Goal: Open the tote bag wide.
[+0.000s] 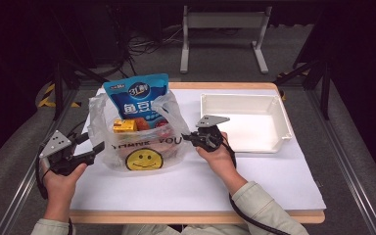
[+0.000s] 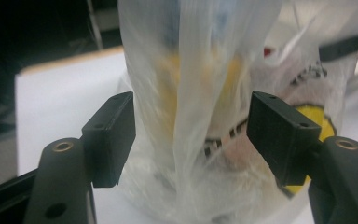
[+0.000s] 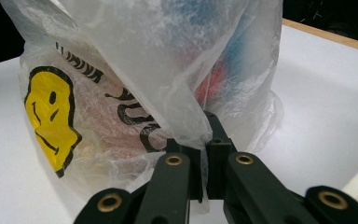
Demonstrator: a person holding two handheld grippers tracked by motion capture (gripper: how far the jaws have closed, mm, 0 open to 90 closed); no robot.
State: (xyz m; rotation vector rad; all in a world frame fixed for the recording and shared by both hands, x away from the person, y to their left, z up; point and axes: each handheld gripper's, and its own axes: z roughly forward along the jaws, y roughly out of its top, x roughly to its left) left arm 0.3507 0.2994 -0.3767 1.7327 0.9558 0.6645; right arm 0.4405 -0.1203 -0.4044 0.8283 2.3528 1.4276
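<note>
While the right gripper (image 1: 192,137) pinches a fold of the plastic bag (image 1: 139,129) and the left gripper (image 1: 96,145) stands open beside its other side, the bag sits on a white table (image 1: 254,171). Beside it lies a white tray (image 1: 245,120); grey floor, cables (image 1: 142,44) and a metal stand (image 1: 223,29) lie beyond.

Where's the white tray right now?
In the high view, the white tray sits on the table's far right, just right of the right gripper, which pinches the plastic bag.
</note>
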